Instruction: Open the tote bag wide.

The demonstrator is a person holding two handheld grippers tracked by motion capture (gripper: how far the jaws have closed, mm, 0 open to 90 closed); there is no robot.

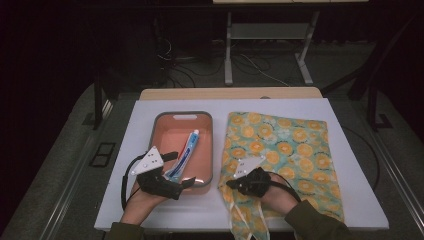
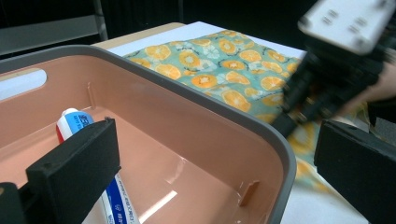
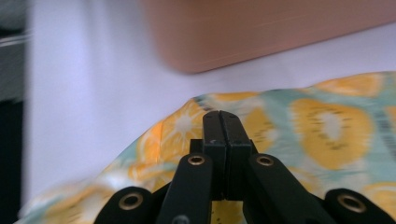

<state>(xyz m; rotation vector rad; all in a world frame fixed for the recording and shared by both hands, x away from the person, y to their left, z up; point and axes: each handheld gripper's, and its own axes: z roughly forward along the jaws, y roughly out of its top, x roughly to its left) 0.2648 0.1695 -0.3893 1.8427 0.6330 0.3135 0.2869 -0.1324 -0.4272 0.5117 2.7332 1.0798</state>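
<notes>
The right hand-held gripper [image 1: 233,184] sits near the front edge of the worktop [image 1: 350,200], on the front left corner of the orange-print cloth [image 1: 280,150]. Its jaws are pressed tight together, and in the right gripper view the cloth [image 3: 327,121] bunches up just under and in front of the tips. It looks like they have pinched a fold at that corner, but the fold itself is hidden, so I cannot be sure. A pinch there would let the person lift or fold the cloth from its corner. The left hand-held gripper [image 1: 183,170] waits at the front right corner of the pink tub [image 1: 182,116], just left of the cloth. Its jaws are wide apart, one inside the tub [image 2: 196,98] and one outside the wall, not squeezing it, maybe ready to keep the tub from sliding. A toothpaste tube [image 1: 185,150] lies slanted in the tub, out of the way.
</notes>
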